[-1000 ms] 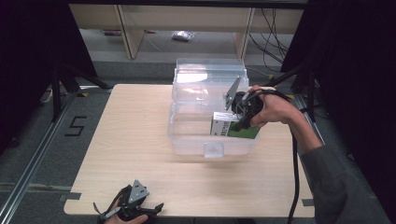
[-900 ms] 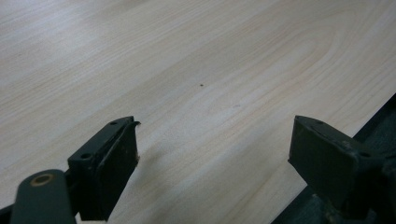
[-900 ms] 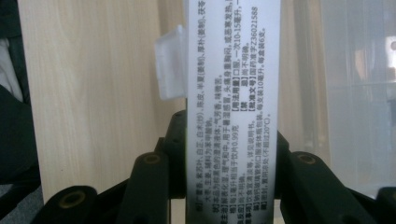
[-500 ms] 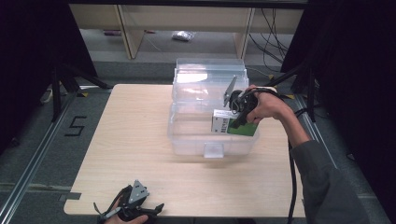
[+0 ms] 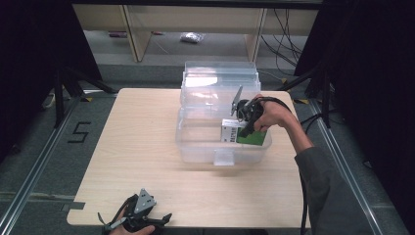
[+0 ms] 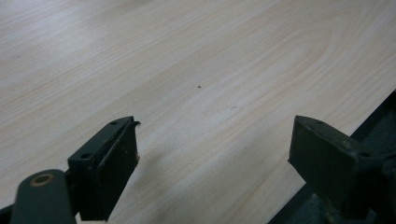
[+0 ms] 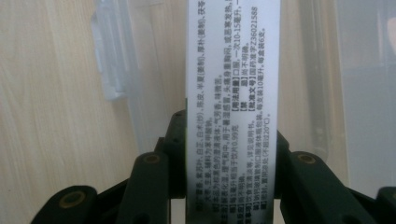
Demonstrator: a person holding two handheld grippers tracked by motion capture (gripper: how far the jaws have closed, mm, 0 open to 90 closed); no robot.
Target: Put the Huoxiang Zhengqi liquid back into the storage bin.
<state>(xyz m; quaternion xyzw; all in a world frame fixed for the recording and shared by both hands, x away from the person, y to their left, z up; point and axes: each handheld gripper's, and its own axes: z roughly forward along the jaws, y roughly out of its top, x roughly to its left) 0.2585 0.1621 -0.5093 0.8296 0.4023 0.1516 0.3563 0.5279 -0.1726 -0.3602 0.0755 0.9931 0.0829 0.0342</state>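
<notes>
A clear plastic bin [image 5: 195,147] with its lid folded back stands on the wooden table [image 5: 137,142]. A green and white carton [image 5: 244,135] sits low inside the bin at its right side, and my right gripper [image 5: 243,130] is shut on it from above. In the right gripper view the carton's printed white face [image 7: 232,93] runs up between the two jaws, which press on both its sides. My left gripper [image 5: 147,223] rests at the table's front edge, open, with bare wood between its pads [image 6: 112,172].
The bin's clear wall and a latch tab [image 7: 109,70] show beside the carton. Beyond the table are wooden shelf legs [image 5: 137,34] and cables [image 5: 288,24] on the floor. The table edge [image 6: 336,130] drops off right beside the left gripper.
The right gripper has carried the carton slightly left and lower into the bin. The left gripper has stayed where it was.
</notes>
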